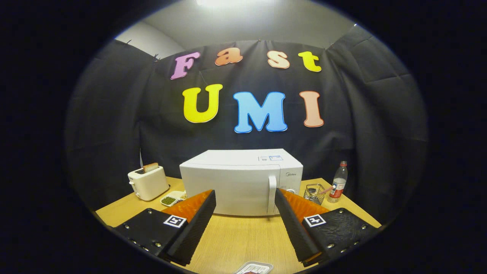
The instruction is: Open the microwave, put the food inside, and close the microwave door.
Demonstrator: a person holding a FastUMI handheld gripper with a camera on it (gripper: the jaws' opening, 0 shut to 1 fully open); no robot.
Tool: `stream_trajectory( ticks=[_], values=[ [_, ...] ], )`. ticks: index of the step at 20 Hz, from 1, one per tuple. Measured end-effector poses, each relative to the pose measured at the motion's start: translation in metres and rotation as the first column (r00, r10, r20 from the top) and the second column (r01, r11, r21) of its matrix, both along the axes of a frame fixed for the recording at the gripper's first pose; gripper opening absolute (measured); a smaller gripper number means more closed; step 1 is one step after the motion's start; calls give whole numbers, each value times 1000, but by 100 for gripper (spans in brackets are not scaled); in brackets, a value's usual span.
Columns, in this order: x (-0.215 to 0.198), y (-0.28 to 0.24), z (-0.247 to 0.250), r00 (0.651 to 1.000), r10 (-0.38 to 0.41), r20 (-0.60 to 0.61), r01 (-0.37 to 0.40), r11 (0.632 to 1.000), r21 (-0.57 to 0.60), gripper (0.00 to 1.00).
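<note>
- The gripper point(245, 213) hangs spread wide, holding nothing, facing the closed microwave point(239, 180).
- The food tray point(254, 268) sits on the table point(243, 239) beneath the fingers.
- I'd worry about a glancing catch on the door handle point(271, 194) slipping off, or shoving the oven backward.

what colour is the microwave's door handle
White, like the rest of the microwave; the handle shows best in the gripper view, beyond the open gripper.

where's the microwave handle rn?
Gripper view: the handle runs upright on the closed microwave door, beside the control panel, just beyond the open claw, nearer its right finger.
</note>
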State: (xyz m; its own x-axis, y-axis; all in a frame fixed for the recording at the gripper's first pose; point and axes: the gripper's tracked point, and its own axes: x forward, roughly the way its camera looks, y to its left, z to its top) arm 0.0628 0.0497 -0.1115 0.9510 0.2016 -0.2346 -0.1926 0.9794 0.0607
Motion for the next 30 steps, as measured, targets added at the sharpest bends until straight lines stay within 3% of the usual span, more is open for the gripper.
stream_trajectory(
  ticks=[7,12,30],
  values=[
    [-59,-8,24,999,-5,38,6,1000,-24,97],
    [-78,-17,35,997,-26,67,28,999,-30,97],
    [-77,-23,36,996,-61,60,61,998,-8,97]
  ],
)
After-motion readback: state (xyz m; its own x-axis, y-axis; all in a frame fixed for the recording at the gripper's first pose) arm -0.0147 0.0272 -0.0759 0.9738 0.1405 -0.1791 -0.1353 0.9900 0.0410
